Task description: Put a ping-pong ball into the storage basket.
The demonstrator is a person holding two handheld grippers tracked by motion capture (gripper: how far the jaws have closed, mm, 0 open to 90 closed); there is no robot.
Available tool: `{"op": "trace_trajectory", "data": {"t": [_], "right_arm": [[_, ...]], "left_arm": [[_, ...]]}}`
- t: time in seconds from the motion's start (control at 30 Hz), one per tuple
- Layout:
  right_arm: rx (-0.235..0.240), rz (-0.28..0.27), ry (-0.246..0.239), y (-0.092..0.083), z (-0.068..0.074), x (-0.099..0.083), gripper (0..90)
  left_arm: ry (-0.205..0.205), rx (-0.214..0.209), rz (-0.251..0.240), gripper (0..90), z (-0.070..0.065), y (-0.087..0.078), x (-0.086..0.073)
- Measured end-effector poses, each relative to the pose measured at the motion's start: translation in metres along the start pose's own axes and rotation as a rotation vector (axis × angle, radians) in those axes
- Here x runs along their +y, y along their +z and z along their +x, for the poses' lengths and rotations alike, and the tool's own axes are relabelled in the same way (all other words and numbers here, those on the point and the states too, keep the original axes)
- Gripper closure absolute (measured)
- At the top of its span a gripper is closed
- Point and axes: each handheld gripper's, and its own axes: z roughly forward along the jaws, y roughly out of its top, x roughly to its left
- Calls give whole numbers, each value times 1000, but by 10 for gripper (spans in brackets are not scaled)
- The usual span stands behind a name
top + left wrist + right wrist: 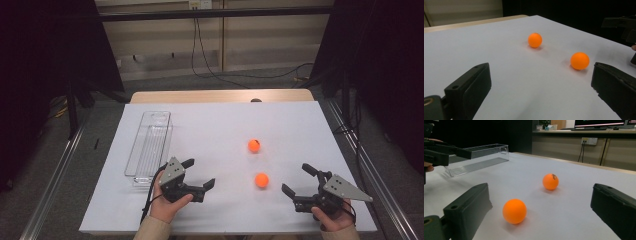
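Orange balls, two, loose on the white table [210, 125]. Left gripper [201, 172] spread wide, pinching nothing, touching nothing, held low over the near left of the table. Right gripper [296, 180] likewise spread wide and empty, near right. Near ball [261, 180] between the two grippers, closer to the right one, apart from both. Far ball [254, 145] beyond it, well apart, a dark mark on it. Clear tray [149, 145] just beyond the left gripper, at the table's left.
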Motion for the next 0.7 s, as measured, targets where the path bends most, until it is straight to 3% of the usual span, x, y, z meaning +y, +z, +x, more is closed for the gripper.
{"op": "trace_trajectory", "data": {"t": [0.7], "right_arm": [[1,1,2,1,0,0,22]], "left_arm": [[17,-29,44,29,-8,15,2]]}}
